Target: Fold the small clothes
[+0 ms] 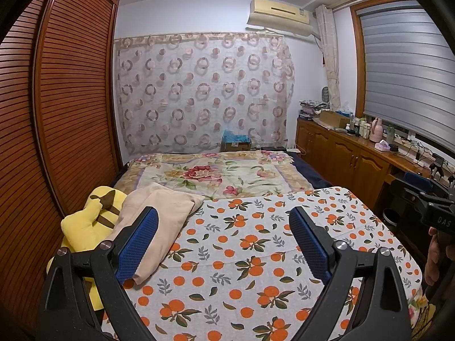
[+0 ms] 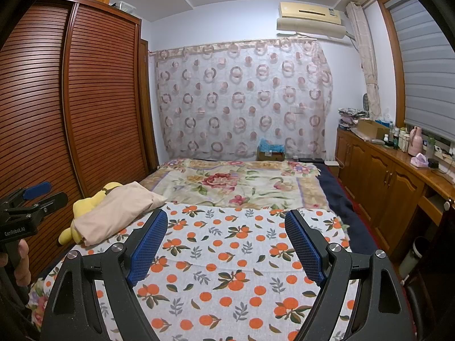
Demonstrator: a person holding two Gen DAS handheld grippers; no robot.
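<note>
A beige folded garment [image 1: 159, 213] lies at the left edge of the orange-print cloth [image 1: 250, 255], resting partly on a yellow plush toy [image 1: 91, 218]. My left gripper [image 1: 224, 227] is open and empty, held above the cloth just right of the garment. My right gripper [image 2: 226, 227] is open and empty over the cloth [image 2: 227, 270], with the garment [image 2: 119, 210] to its left. Each gripper shows at the edge of the other's view: the right one [image 1: 432, 207], the left one [image 2: 31, 199].
A floral bedspread [image 1: 221, 173] covers the bed beyond the cloth. A slatted wooden wardrobe [image 1: 57, 113] stands on the left. A wooden cabinet [image 2: 392, 182] with bottles and boxes runs along the right. A cardboard box [image 2: 270, 152] sits by the curtain.
</note>
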